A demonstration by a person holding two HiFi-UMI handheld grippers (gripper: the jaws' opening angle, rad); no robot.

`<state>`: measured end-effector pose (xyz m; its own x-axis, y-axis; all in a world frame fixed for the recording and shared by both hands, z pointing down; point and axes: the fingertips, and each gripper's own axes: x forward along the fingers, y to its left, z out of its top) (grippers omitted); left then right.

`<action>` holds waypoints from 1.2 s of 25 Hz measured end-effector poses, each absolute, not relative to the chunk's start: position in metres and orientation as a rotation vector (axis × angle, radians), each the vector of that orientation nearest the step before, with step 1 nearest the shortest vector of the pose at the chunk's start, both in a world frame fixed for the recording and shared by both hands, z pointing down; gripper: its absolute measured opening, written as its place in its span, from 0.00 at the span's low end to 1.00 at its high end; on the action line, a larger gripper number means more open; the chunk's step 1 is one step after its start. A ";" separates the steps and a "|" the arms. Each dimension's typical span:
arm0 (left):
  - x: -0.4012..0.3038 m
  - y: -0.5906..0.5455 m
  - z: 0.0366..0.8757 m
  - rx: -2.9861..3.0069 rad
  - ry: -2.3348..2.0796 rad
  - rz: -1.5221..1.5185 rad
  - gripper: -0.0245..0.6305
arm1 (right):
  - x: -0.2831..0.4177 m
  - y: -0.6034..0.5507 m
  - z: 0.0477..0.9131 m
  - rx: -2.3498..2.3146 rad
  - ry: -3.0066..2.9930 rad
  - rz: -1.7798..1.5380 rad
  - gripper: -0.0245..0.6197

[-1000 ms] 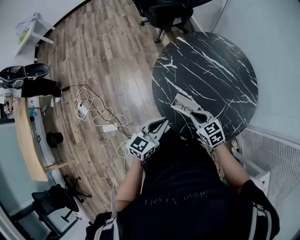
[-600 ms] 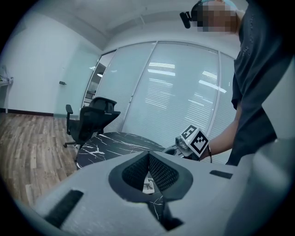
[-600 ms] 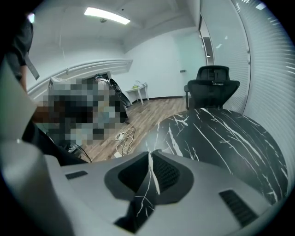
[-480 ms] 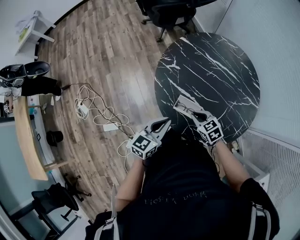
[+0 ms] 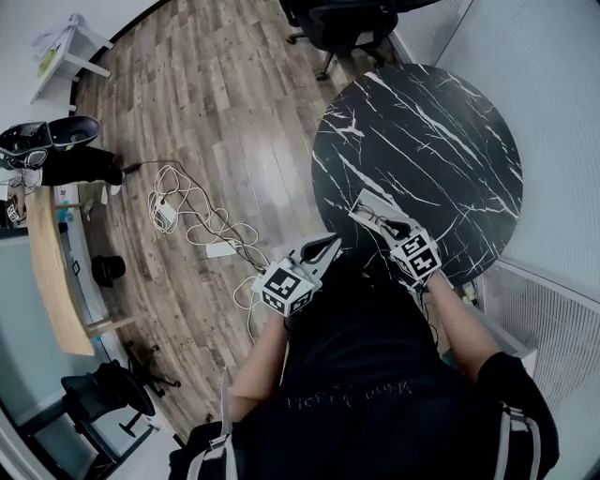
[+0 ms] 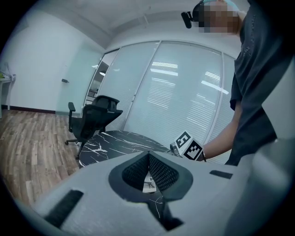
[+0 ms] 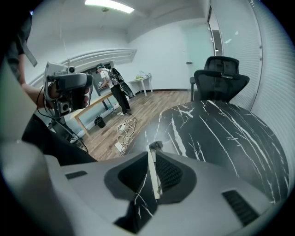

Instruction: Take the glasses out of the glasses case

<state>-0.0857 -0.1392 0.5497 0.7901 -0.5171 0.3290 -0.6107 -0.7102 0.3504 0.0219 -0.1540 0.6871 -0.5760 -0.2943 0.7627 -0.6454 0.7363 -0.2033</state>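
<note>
The white glasses case (image 5: 368,206) lies open at the near edge of the black marble table (image 5: 422,141), with dark-framed glasses (image 5: 381,222) in it. My right gripper (image 5: 396,228) is at the case's near end. In the right gripper view its jaws (image 7: 150,154) stand shut on a thin white edge of the case (image 7: 155,177). My left gripper (image 5: 328,242) hangs just off the table's near-left edge, shut with nothing in it. In the left gripper view (image 6: 148,155) a bit of the case (image 6: 148,183) shows below the closed tips.
A black office chair (image 5: 342,23) stands beyond the table. Loose cables and a power strip (image 5: 192,220) lie on the wood floor to the left. A white slatted rack (image 5: 544,309) is at the right, a wooden desk (image 5: 52,281) at the far left.
The right gripper has crept a little forward onto the case's near end. The left gripper has barely moved.
</note>
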 end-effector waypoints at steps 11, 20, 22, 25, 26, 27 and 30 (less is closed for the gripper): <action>-0.082 -0.141 0.553 2.513 -0.831 0.279 0.07 | 0.014 -0.157 0.714 0.598 -2.120 0.536 0.09; -0.080 -0.141 0.554 2.499 -0.817 0.281 0.07 | 0.009 -0.160 0.732 0.496 -2.056 0.432 0.09; -0.080 -0.140 0.556 2.490 -0.814 0.281 0.07 | 0.008 -0.160 0.737 0.476 -2.035 0.415 0.09; -0.081 -0.142 0.557 2.487 -0.812 0.289 0.07 | 0.009 -0.162 0.744 0.468 -2.009 0.419 0.09; -0.081 -0.143 0.557 2.489 -0.810 0.294 0.07 | 0.009 -0.163 0.747 0.466 -2.003 0.425 0.09; -0.081 -0.143 0.557 2.488 -0.808 0.298 0.07 | 0.009 -0.163 0.750 0.460 -1.997 0.426 0.09; -0.083 -0.143 0.558 2.480 -0.805 0.300 0.07 | 0.009 -0.164 0.759 0.431 -1.968 0.390 0.09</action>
<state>-0.0828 -0.1435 0.5582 0.7995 -0.4855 0.3536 -0.5985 -0.6932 0.4015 0.0091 -0.1638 0.7590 -0.3987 -0.1265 0.9083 -0.4635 0.8824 -0.0806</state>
